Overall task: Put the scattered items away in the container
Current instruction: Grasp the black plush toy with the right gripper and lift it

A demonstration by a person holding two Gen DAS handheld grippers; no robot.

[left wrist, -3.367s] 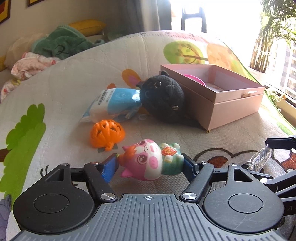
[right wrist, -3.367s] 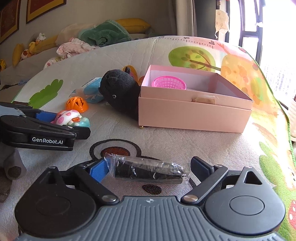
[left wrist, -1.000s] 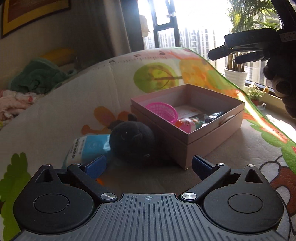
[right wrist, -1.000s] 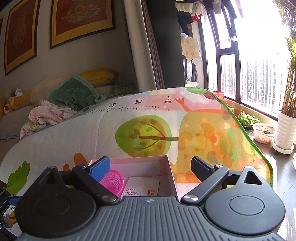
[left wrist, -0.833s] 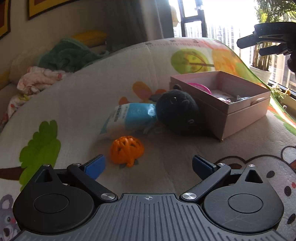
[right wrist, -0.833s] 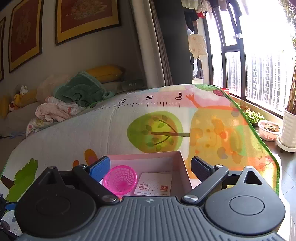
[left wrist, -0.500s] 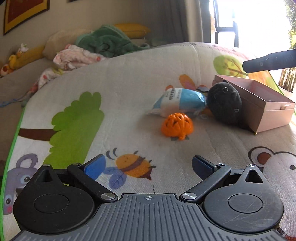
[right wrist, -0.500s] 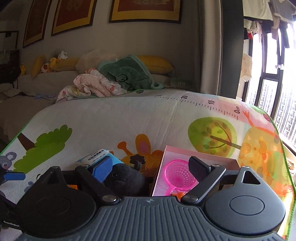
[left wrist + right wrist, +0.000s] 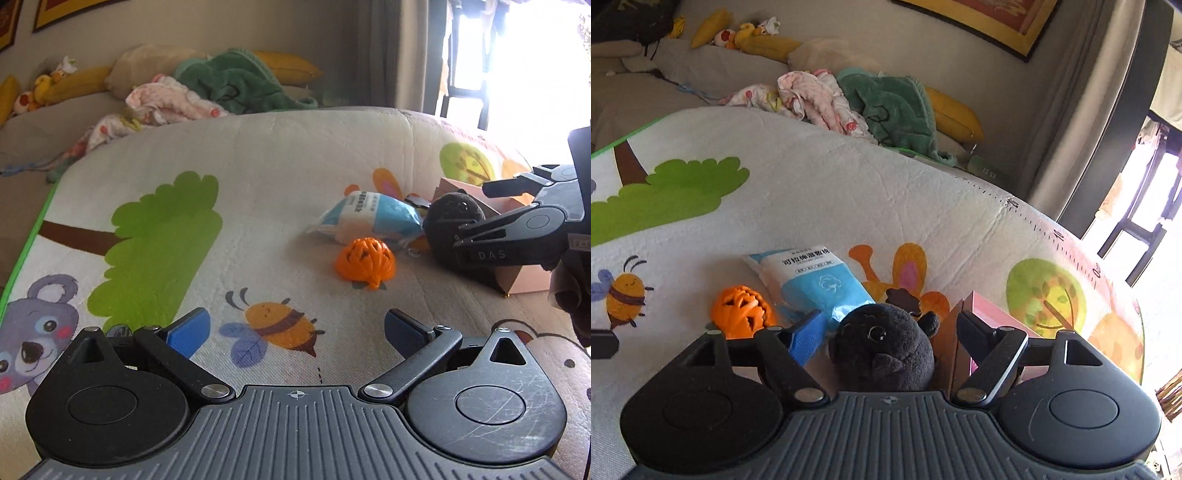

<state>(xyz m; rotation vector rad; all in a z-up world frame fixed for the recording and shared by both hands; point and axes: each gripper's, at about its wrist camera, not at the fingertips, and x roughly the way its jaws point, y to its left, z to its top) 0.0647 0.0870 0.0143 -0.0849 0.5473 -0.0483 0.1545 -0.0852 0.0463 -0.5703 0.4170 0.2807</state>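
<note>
A black plush toy (image 9: 882,350) lies on the play mat against the pink box (image 9: 991,310). My right gripper (image 9: 892,332) straddles the plush, and its jaws are closing with small gaps left on both sides. Its right finger sits at the box's near corner. Left of the plush lie a blue-and-white packet (image 9: 816,280) and an orange lattice ball (image 9: 742,310). My left gripper (image 9: 295,328) hovers open and empty over the bee picture, short of the ball (image 9: 365,264). In the left wrist view the right gripper (image 9: 517,229) partly hides the plush (image 9: 450,218) and the box (image 9: 521,277).
A sofa behind the mat holds a green towel (image 9: 240,85), pink clothes (image 9: 166,99) and yellow cushions (image 9: 953,110). The mat's green edge (image 9: 22,243) runs down the left. A bright window (image 9: 517,62) is at the far right.
My right gripper came down from above the box and now has the black plush between its narrowing jaws. My left gripper swung left away from the box and has settled over the mat, still open.
</note>
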